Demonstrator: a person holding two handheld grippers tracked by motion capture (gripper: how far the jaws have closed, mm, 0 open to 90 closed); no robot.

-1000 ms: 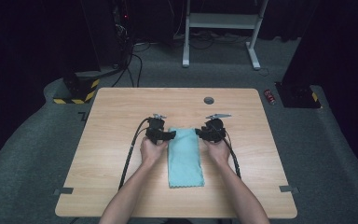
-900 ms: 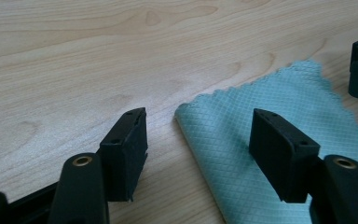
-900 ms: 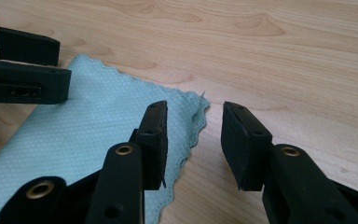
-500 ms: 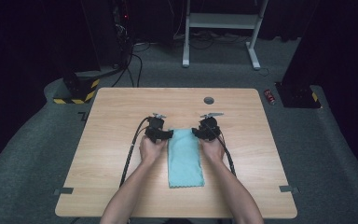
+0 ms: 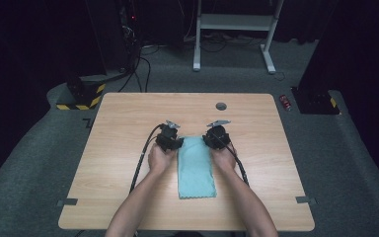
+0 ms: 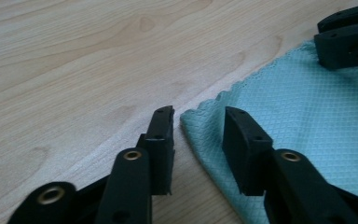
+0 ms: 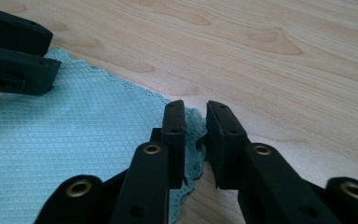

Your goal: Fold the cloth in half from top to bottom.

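Cloth (image 5: pixel 196 165) looks thin and floppy, so grab the far corners; left gripper (image 6: pixel 198 133) and right gripper (image 7: pixel 196 123) jaws have just been closing there, narrow gap remaining, nothing pinched yet

Both jaws narrowing on cloth (image 5: pixel 196 165) far corners, right gripper (image 7: pixel 196 122) lowered slightly

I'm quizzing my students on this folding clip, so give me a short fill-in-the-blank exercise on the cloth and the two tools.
1. The cloth on the wooden table is light ____ in colour.
2. The left tool and the right tool sit at the cloth's two ____ corners.
3. The round hole in the tabletop lies ____ the cloth, away from the person.

Missing words: blue; far; beyond
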